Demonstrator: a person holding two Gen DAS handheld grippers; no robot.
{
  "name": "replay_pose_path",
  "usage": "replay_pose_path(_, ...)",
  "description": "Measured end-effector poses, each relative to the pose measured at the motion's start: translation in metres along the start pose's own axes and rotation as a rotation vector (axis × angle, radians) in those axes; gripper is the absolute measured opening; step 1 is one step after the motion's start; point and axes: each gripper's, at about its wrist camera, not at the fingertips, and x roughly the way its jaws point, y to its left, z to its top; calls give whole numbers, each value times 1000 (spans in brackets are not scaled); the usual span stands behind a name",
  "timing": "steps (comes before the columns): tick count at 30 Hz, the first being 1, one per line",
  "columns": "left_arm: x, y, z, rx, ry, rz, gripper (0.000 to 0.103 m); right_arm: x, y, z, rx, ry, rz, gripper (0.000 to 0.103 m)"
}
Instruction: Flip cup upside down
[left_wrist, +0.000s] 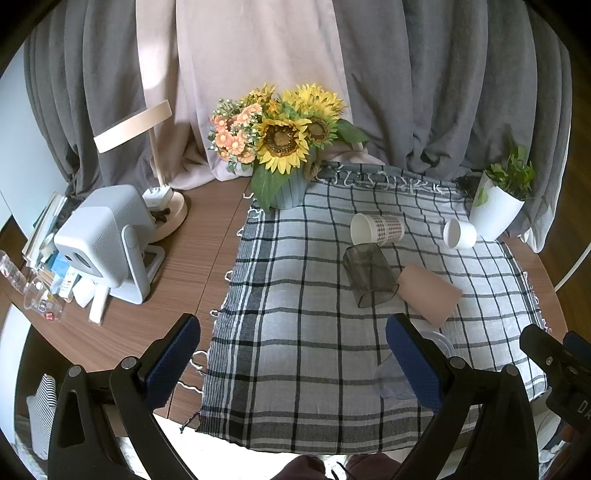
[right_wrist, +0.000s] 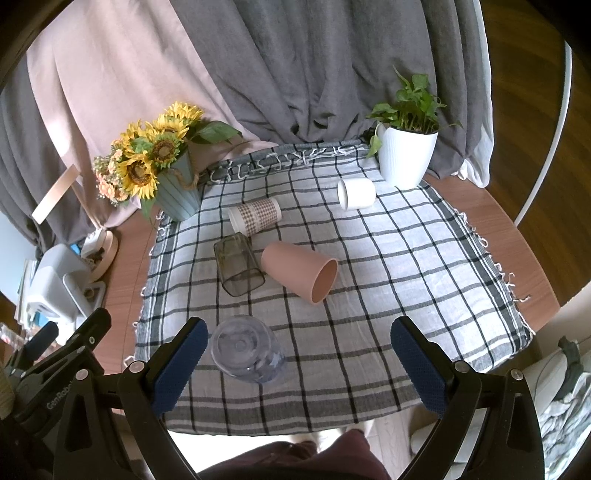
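Note:
Several cups lie on a checked cloth (right_wrist: 388, 288). A clear plastic cup (right_wrist: 249, 350) stands upside down nearest, just right of my right gripper's left finger; in the left wrist view it (left_wrist: 391, 380) is partly hidden behind a finger. A pink cup (right_wrist: 299, 271) (left_wrist: 428, 295), a smoky square cup (right_wrist: 238, 266) (left_wrist: 369, 277), a patterned paper cup (right_wrist: 255, 216) (left_wrist: 376, 229) and a white cup (right_wrist: 356, 194) (left_wrist: 460, 233) lie on their sides. My right gripper (right_wrist: 299, 365) is open and empty above the cloth's near edge. My left gripper (left_wrist: 293, 363) is open and empty.
A sunflower pot (right_wrist: 177, 192) (left_wrist: 288, 184) stands at the cloth's back left, a white plant pot (right_wrist: 406, 155) (left_wrist: 491, 210) at the back right. A desk lamp (left_wrist: 162, 206), a grey appliance (left_wrist: 107, 236) and clutter sit on the wooden table (left_wrist: 192, 258) left. Curtains hang behind.

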Motion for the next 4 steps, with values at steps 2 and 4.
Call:
replay_pose_path(2,2,-2,0,1,-1,0,103,0,0,0,-1,0,1,100)
replay_pose_path(4,2,-2,-1,2,0,-2,103,-1,-1,-1,-2,-1,1,100)
